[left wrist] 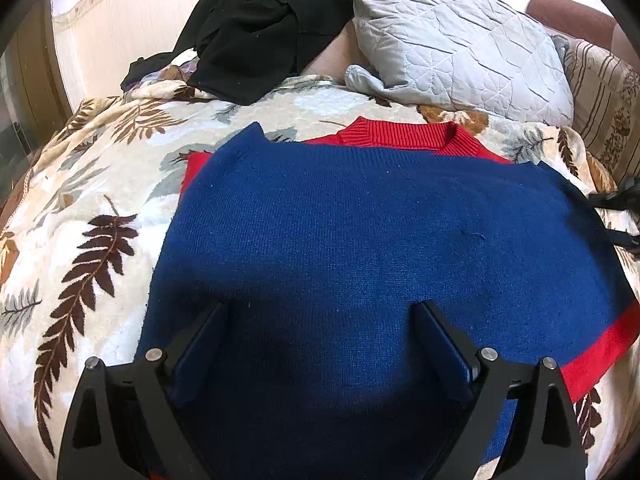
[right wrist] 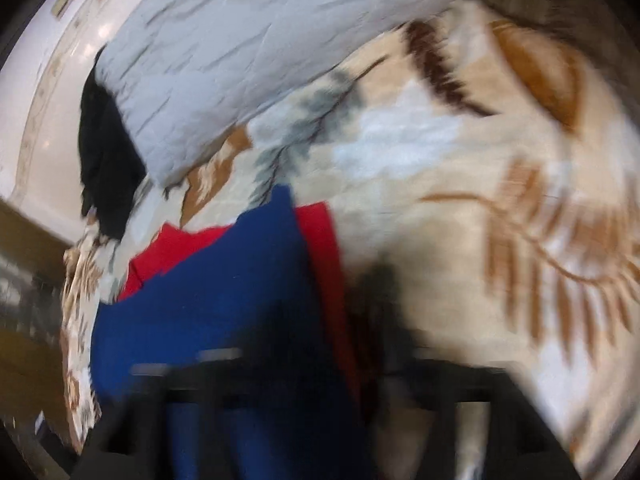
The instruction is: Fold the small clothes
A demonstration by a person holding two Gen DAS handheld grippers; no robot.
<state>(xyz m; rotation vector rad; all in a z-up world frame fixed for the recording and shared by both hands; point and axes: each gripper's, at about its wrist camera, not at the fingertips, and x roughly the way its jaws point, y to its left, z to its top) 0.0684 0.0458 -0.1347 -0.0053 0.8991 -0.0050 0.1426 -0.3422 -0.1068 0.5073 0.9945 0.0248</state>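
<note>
Your left gripper hovered wide open, empty, over the half-folded sweater just ahead, right gripper's state too blurred to tell; the next fold, I'd judge, needed an edge pinched.

Sweater: fine knit, matt blue, faint lint specks; ribbed red knit collar.
Blanket: plush fleecy pile, matt, printed leaf pattern.
Cushion: quilted grey fabric, slight sheen, creased.
Dark garment: soft black cloth, matt, lint-flecked.
Left gripper: matt black plastic, small bright metal pins.
Wall: smooth, pale, glossy in right wrist view.
</note>
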